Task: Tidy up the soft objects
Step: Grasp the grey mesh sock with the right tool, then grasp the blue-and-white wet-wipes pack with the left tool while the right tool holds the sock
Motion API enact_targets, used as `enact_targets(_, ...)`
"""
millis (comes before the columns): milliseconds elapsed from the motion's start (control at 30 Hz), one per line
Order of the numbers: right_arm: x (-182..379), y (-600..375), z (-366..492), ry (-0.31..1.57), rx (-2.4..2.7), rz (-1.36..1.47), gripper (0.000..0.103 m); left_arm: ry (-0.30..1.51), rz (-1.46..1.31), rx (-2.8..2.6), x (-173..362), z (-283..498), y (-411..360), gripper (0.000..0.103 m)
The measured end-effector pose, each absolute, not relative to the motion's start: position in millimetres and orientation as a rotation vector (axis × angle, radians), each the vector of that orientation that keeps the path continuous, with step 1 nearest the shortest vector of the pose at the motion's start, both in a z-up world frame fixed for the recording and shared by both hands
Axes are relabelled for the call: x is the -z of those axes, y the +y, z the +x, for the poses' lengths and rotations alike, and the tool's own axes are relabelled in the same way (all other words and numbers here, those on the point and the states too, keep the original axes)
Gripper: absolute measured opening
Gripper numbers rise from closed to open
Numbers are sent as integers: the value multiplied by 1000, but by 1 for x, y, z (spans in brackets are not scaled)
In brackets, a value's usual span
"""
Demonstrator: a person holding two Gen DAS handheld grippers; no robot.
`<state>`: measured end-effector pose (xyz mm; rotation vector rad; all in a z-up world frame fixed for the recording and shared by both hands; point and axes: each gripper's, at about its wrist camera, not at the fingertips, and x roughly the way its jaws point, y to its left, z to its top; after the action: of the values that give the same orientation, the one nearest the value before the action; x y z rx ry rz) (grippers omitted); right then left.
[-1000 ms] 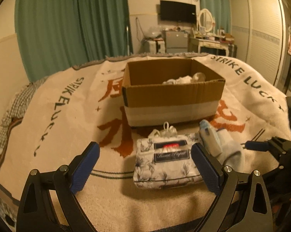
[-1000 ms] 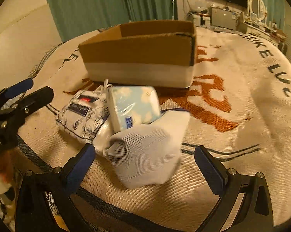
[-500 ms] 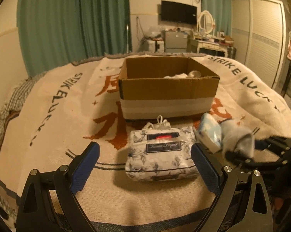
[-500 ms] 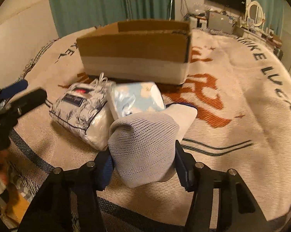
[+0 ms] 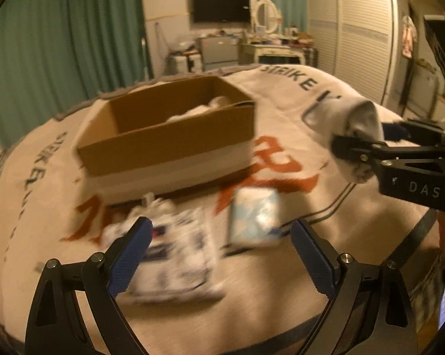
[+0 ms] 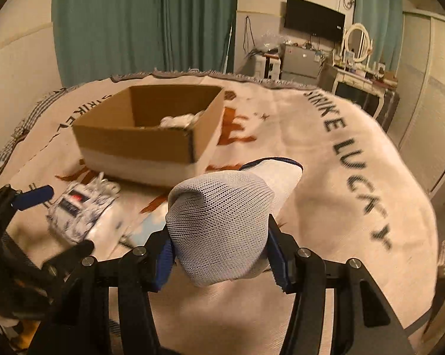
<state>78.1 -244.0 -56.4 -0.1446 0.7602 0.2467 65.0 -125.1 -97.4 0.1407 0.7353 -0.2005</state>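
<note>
Right claw [image 6: 219,261] clenched on sock [image 6: 222,224]. Carry ahead-left over the cardboard box [image 6: 151,136]; release above its opening. Left claw [image 5: 219,251] wide open, empty.

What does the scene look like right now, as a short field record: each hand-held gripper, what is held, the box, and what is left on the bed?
right hand-held gripper: shut on the white-grey knitted sock, lifted off the blanket
left hand-held gripper: open, empty, above the floral-print tissue pack
brown cardboard box: open, white soft items already inside
left on cream printed blanket: floral-print tissue pack, light blue tissue pack
</note>
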Motion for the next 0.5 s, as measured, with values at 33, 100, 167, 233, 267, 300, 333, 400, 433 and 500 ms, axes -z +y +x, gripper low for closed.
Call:
enact_targets(33, 55, -246, 81, 754, -250, -159, 54, 738, 138, 207, 98, 71, -132, 88)
enact_targets(100, 54, -252, 89, 752, -263, -189, 54, 755, 123, 216, 102, 82, -143, 84)
enact_targets(167, 56, -259, 98, 764, -281, -202, 54, 781, 106, 220, 109, 94, -153, 82)
enact_targets(233, 60, -264, 107, 782, -284, -212, 54, 828, 95, 216, 121, 106, -163, 73)
enact_targets(267, 63, -265, 109, 789, -285, -217, 54, 848, 89, 217, 126, 110, -165, 69)
enact_targets(300, 66, -266, 111, 796, -287, -223, 54, 874, 74, 222, 132, 116, -168, 69)
enact_targets(333, 69, -267, 113, 803, -290, -228, 54, 893, 57, 221, 138, 120, -170, 69)
enact_targets(400, 76, -270, 116, 819, -293, -221, 54, 913, 40, 205, 149, 126, -173, 68)
enact_targets(433, 80, -271, 118, 829, -298, -212, 54, 915, 52, 200, 153, 127, -175, 68)
enact_targets(500, 86, -274, 120, 851, -304, -199, 54, 906, 99, 179, 158, 129, -181, 68)
